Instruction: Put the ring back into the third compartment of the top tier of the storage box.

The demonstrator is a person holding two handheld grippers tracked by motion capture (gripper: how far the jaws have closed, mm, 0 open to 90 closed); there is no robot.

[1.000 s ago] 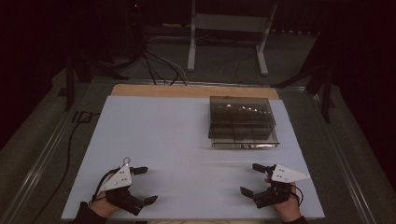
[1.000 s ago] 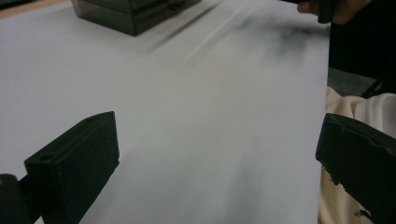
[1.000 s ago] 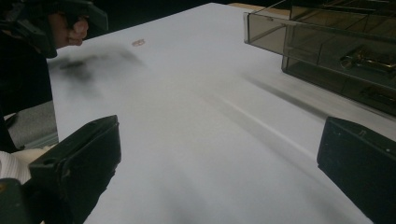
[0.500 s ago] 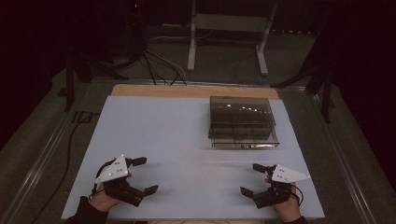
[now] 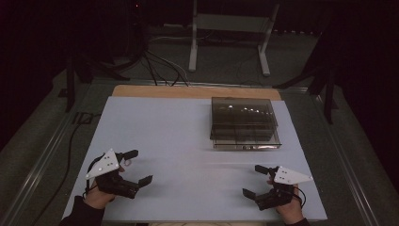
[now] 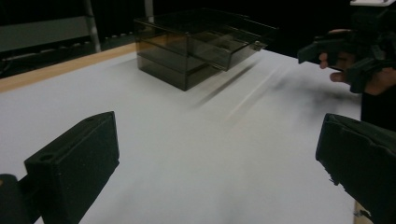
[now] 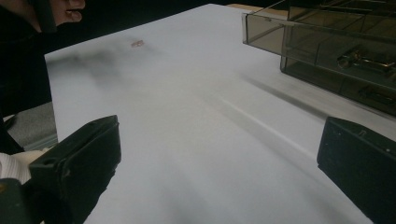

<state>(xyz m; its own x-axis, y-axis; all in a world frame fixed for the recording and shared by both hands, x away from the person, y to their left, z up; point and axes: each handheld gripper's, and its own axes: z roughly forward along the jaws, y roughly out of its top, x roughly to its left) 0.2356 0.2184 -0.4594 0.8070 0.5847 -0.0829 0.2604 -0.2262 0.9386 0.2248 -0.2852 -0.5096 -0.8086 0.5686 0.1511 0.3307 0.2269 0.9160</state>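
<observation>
A smoky clear drawer box (image 5: pixel 244 123) stands on the white table sheet (image 5: pixel 188 136), right of centre and toward the back. In the left gripper view, one drawer of the box (image 6: pixel 201 42) juts out a little. My left gripper (image 5: pixel 139 166) rests near the front left edge, open, with nothing between its jaws (image 6: pixel 219 140). My right gripper (image 5: pixel 253 180) sits near the front right edge, also open and holding nothing (image 7: pixel 219 144). Seen from the right gripper, the box (image 7: pixel 336 42) is ahead on the right.
A wooden strip (image 5: pixel 195 92) runs along the table's far edge. A tiny brownish speck (image 7: pixel 137 43) lies on the sheet near the left hand. Behind the table are a white stand (image 5: pixel 230 28) and cables (image 5: pixel 155 66) on the floor.
My left gripper has shifted a little left and away from the front edge, turning slightly. The right gripper and the box have stayed put.
</observation>
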